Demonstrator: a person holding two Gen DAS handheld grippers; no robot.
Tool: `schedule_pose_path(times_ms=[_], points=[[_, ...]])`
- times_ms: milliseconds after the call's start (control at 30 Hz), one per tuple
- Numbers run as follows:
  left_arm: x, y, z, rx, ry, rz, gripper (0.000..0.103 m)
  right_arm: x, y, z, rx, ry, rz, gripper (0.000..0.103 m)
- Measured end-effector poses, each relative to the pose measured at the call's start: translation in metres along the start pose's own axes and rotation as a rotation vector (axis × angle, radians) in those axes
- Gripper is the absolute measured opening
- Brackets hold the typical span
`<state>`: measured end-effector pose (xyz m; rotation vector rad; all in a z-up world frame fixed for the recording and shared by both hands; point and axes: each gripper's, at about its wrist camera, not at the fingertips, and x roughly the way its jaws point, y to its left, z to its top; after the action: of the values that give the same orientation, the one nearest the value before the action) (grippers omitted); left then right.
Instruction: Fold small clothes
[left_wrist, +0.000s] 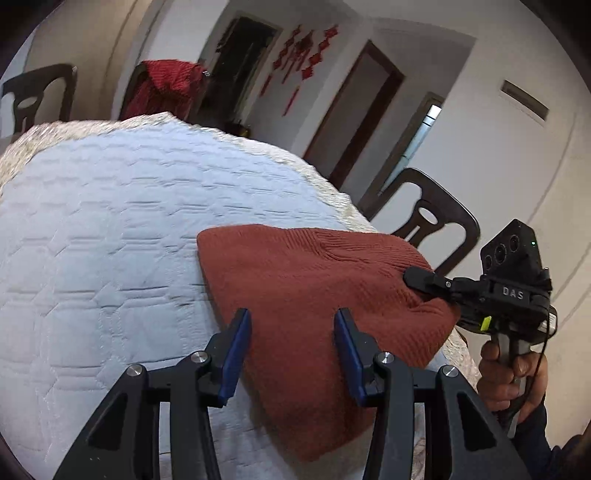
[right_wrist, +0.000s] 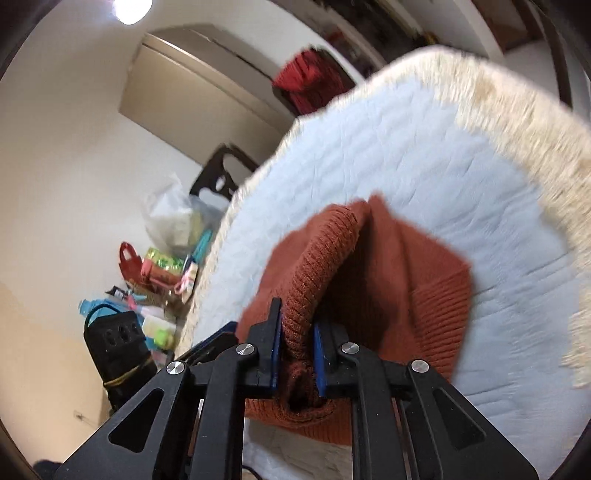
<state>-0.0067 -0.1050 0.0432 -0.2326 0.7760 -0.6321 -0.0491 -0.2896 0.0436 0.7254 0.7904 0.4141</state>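
A rust-red knit garment (left_wrist: 303, 295) lies on the right side of a round table under a white quilted cover (left_wrist: 110, 221). My left gripper (left_wrist: 292, 332) hovers just above the garment's near part, jaws open, blue pads (left_wrist: 236, 347) clear of the cloth. My right gripper (right_wrist: 297, 332) is shut on a bunched ribbed edge of the garment (right_wrist: 388, 266), which rises in a fold from the cover (right_wrist: 424, 147). In the left wrist view the right gripper (left_wrist: 424, 278) bites the garment's right corner, with a hand (left_wrist: 509, 369) on its handle.
Dark chairs (left_wrist: 432, 214) stand around the table, the far one draped with a red cloth (left_wrist: 166, 86). A beige fringe (right_wrist: 517, 110) rims the cover. Bags and colourful clutter (right_wrist: 166, 258) and a black box (right_wrist: 118, 343) lie on the floor beside the table.
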Motion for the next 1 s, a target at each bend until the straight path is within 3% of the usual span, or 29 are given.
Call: schedule_pose_path(times_ms=[100,200,333,467,567,700,800,833,1000], points=[[0.009,-0.005,-0.005,0.020,0.032,-0.012,0.048,-0.008,-0.020,-0.005,0.029,-0.017,-0.040,0.014],[0.013,-0.005,-0.011,0.027,0.046,0.005,0.048,-0.001,-0.043,-0.020,0.063,0.027,-0.079,0.014],[0.008,0.000,-0.009,0.000,0.054,0.004,0.048,-0.004,-0.049,-0.017,0.100,0.018,-0.053,0.020],[-0.006,-0.008,-0.006,0.010,0.021,0.003,0.048,-0.025,-0.032,-0.007,0.015,-0.051,-0.107,0.021],[-0.012,-0.020,-0.005,0.048,0.003,-0.021,0.048,-0.045,-0.012,-0.009,-0.073,-0.097,-0.084,0.021],[-0.003,-0.030,-0.016,0.115,0.033,-0.006,0.048,-0.042,0.012,-0.030,-0.221,-0.033,-0.099,0.019],[0.001,-0.024,-0.027,0.113,0.049,0.009,0.047,-0.026,0.006,-0.052,-0.281,0.049,-0.198,0.013],[0.000,-0.023,-0.030,0.117,0.042,0.013,0.047,-0.023,0.002,-0.056,-0.289,0.056,-0.222,0.003],[0.001,-0.027,-0.034,0.150,0.017,0.053,0.047,-0.017,0.002,-0.054,-0.316,0.012,-0.247,0.003]])
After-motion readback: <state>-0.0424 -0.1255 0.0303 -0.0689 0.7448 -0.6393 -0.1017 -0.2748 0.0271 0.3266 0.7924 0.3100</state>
